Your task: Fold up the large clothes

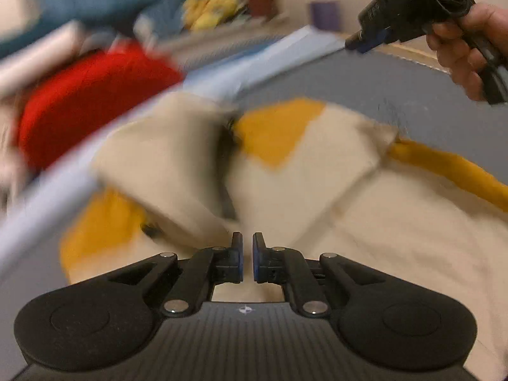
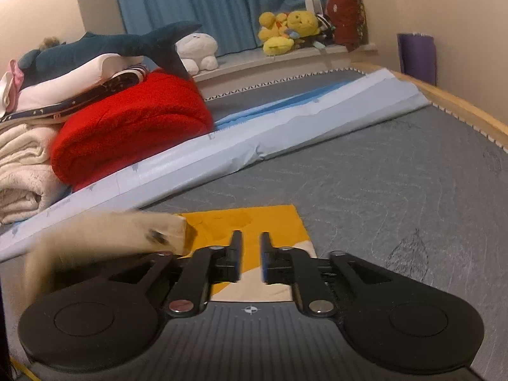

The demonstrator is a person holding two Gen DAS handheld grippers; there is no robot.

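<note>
1. No words, brand names or numbers are showing clearly enough to read in either view.
2. A small white compass-like cross mark is sitting on the ribbed grey body of the left gripper [image 1: 248, 255].
3. The same small cross mark is sitting on the ribbed grey body of the right gripper [image 2: 250, 257].

Soft cloth garment [image 1: 333, 197] (matt)

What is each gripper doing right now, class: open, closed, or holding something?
Left gripper: open a little, holding nothing, above the cream and yellow garment.
Right gripper: open a little, empty.
</note>
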